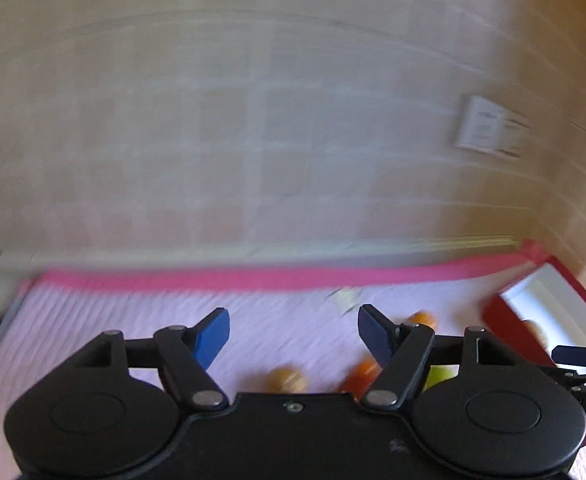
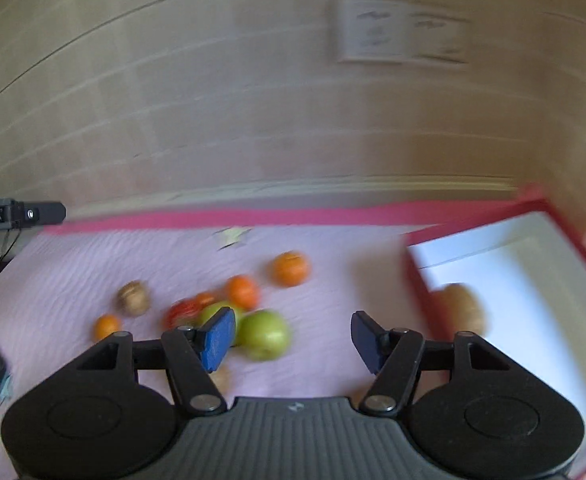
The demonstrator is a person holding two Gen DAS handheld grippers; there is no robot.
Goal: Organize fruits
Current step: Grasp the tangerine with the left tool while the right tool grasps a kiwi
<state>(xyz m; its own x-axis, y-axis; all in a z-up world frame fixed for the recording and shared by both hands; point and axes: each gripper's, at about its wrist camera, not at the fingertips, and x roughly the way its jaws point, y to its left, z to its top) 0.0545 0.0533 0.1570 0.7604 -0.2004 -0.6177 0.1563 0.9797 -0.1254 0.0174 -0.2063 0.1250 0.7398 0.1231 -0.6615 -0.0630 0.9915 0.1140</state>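
Across the pink-edged tabletop cloth [image 2: 333, 248], at roughly ten o'clock of our right tool [image 2: 291, 338]: loose fruit — two green apples [image 2: 265, 334], oranges [image 2: 291, 268], a walnut [image 2: 133, 297], one small orange [image 2: 107, 327].

Red box [image 2: 533, 280], at two o'clock: white interior, one brownish item [image 2: 463, 308] inside; blurred, kind uncertain.

Right tool: released, jaws wide apart, nothing between them, raised above the cloth.

Left tool [image 1: 293, 334]: likewise spread and empty, raised, pointing toward the wall.

Step, as we judge it: between fruits, pile mostly unsorted. The next move calls for lowering onto the nearest apple, jaws straddling it.
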